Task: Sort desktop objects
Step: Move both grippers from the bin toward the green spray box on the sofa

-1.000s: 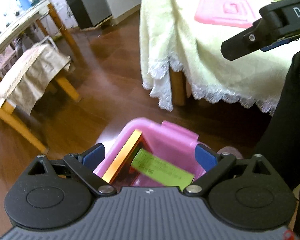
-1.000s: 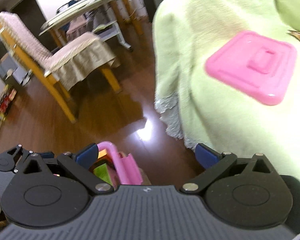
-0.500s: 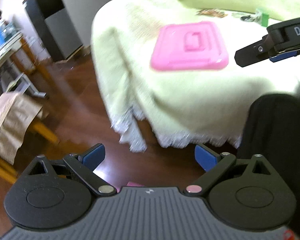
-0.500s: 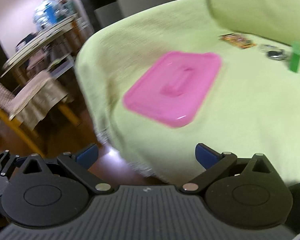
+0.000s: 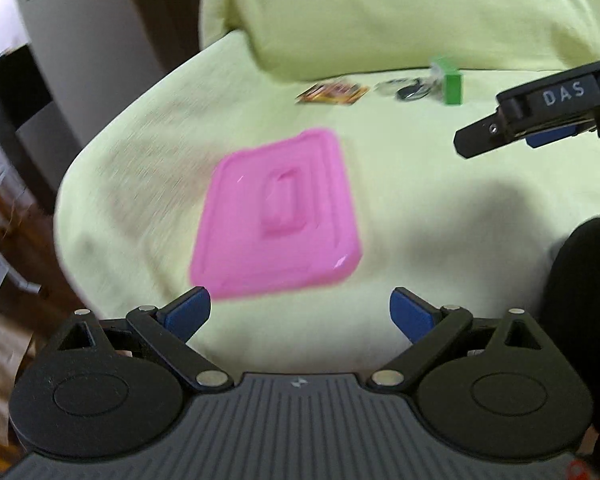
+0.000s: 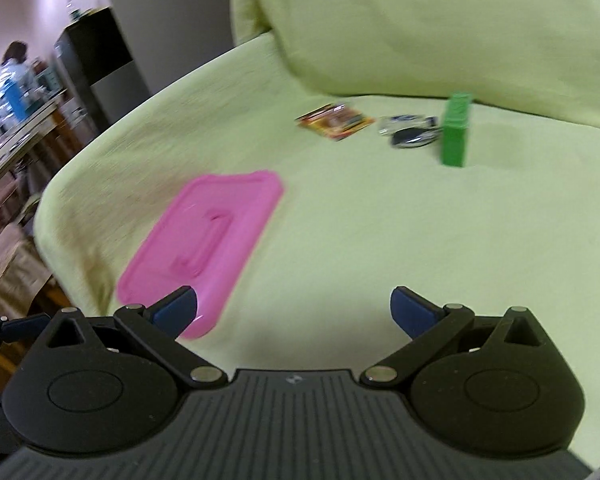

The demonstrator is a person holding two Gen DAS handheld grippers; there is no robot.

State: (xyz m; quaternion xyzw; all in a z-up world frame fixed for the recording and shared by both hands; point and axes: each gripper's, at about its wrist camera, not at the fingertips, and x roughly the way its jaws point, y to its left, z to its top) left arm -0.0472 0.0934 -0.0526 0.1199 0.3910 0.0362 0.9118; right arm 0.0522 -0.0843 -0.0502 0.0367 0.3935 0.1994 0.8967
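Cloth [image 5: 420,208]: covers the surface, bare where I point.
Lid [image 5: 278,216]: pink, flat on the cloth, near its edge.
Box [image 6: 455,130]: green, upright, far side, beside a packet [image 6: 335,121].
My left gripper [image 5: 300,312]: spread wide, empty, just short of the lid.
My right gripper [image 6: 294,310]: spread, empty, over cloth.

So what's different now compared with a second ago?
Both open grippers swung up from the floor to the covered surface: left gripper, right gripper. The pink box with items dropped out of view. The pink lid lies flat as before; neither gripper holds anything.
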